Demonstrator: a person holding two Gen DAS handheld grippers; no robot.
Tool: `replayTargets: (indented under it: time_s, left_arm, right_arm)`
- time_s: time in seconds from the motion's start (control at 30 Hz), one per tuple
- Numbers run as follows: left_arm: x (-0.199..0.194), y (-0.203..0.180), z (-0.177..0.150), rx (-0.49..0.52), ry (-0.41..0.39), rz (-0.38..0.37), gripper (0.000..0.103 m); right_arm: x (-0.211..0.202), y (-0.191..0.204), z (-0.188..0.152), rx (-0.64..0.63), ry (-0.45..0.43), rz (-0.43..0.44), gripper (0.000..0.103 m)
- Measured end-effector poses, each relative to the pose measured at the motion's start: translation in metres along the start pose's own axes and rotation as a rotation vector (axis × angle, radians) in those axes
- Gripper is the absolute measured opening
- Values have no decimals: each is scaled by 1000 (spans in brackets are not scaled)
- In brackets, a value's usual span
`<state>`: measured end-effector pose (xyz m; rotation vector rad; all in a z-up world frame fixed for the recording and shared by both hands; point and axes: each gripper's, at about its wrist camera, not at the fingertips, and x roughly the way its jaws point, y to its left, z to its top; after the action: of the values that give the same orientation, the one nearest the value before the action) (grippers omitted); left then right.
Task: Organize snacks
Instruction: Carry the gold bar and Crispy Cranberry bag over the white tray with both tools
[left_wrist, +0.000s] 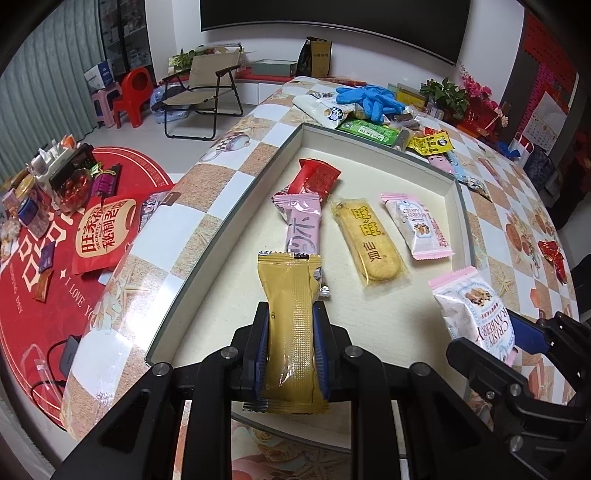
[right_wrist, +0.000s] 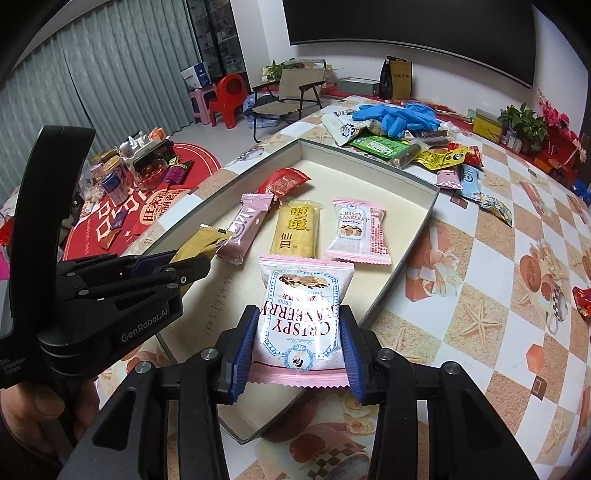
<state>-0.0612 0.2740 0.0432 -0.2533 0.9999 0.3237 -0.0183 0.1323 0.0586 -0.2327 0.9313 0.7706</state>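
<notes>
The left gripper (left_wrist: 290, 354) holds a gold snack bar (left_wrist: 290, 325); its jaws are closed narrowly on the bar's long sides. The bar's long axis runs along the fingers, pointing away over the tray (left_wrist: 369, 314).

The right gripper (right_wrist: 299, 347) holds a Crispy Cranberry packet (right_wrist: 301, 314); its jaws are set moderately wide, pressing the packet's side edges. The packet points forward above the tray's near edge.

Farther in, the tray holds a pink bar (left_wrist: 301, 225), a yellow rice cracker (left_wrist: 369, 236), a second cranberry packet (left_wrist: 419, 227) and a red packet (left_wrist: 314, 179), all roughly lengthwise. Beyond, loose snacks and blue gloves (left_wrist: 369, 99) lie on the counter (left_wrist: 517, 206).
</notes>
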Motion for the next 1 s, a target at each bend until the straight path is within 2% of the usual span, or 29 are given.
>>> replayTargets:
  time_s: [1.0]
  left_arm:
    - [6, 7, 3, -8, 25, 0, 23]
  right_arm:
    - [9, 14, 5, -26, 10, 9, 44]
